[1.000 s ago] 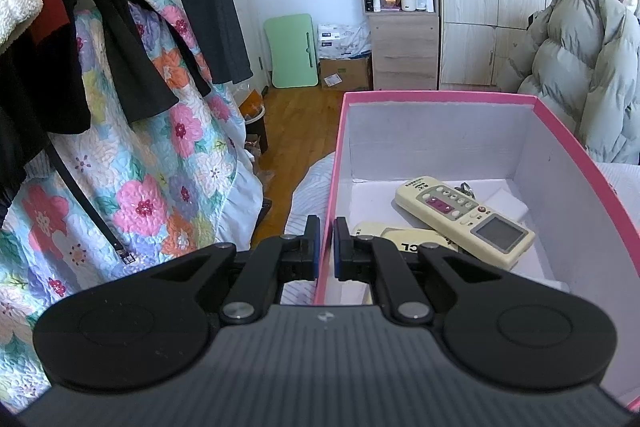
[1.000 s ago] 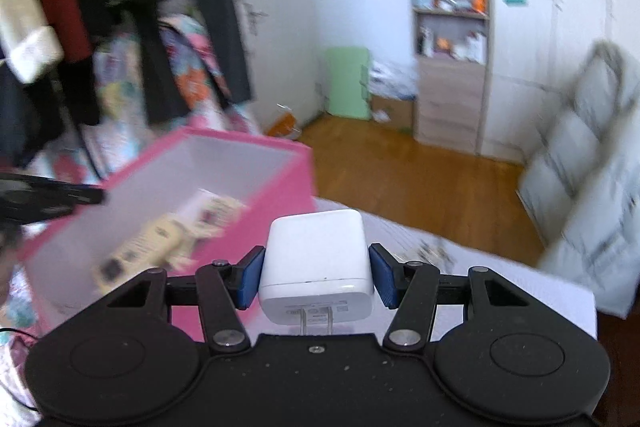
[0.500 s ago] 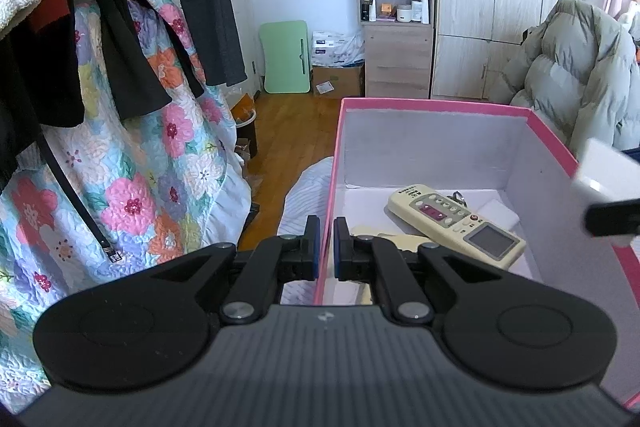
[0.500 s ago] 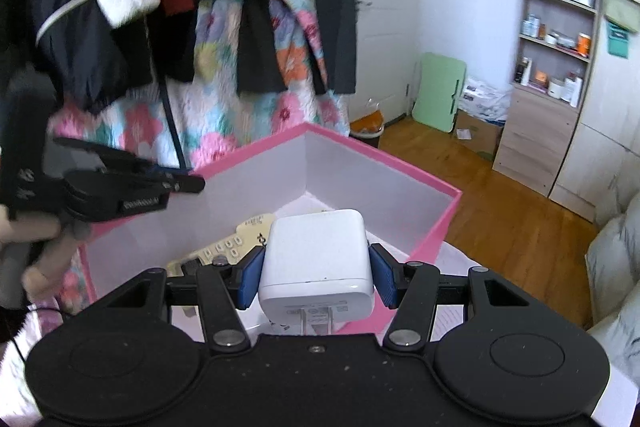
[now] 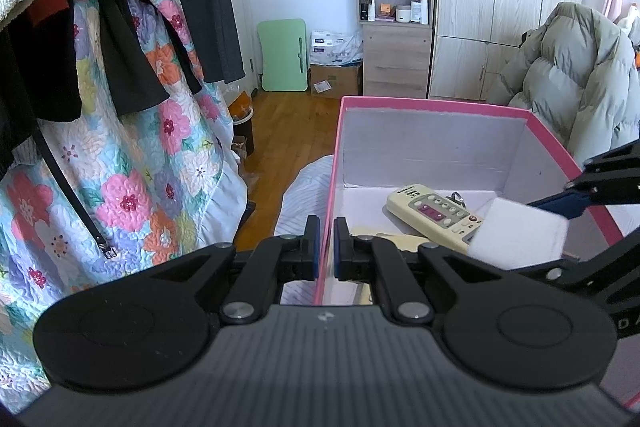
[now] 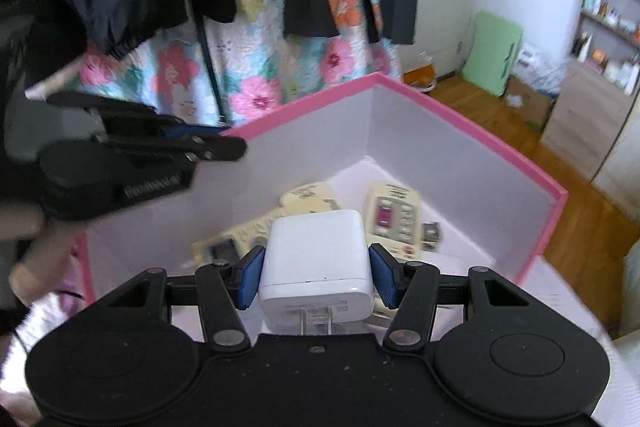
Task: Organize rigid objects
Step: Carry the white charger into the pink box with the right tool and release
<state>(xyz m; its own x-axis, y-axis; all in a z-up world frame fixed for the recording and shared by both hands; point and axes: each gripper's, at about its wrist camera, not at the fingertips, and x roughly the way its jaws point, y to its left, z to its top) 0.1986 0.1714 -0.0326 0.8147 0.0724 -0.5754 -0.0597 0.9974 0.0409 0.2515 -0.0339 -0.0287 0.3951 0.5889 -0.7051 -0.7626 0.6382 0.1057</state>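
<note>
white charger (image 6: 318, 259) over pink box (image 6: 460, 119)

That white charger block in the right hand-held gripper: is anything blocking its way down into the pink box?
Nothing visible does. The white charger is clamped in the right hand-held gripper above the open pink box, which has no lid. Two remote controls lie on the floor below it, so it may land on them. The left hand-held gripper pinches the box wall, off to the side.

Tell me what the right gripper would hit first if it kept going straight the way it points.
Probably the remote controls lying on the floor of the pink box. The right gripper, its jaws shut on the white charger, aims down into the box, and the charger would touch first. Depth is hard to judge.
</note>
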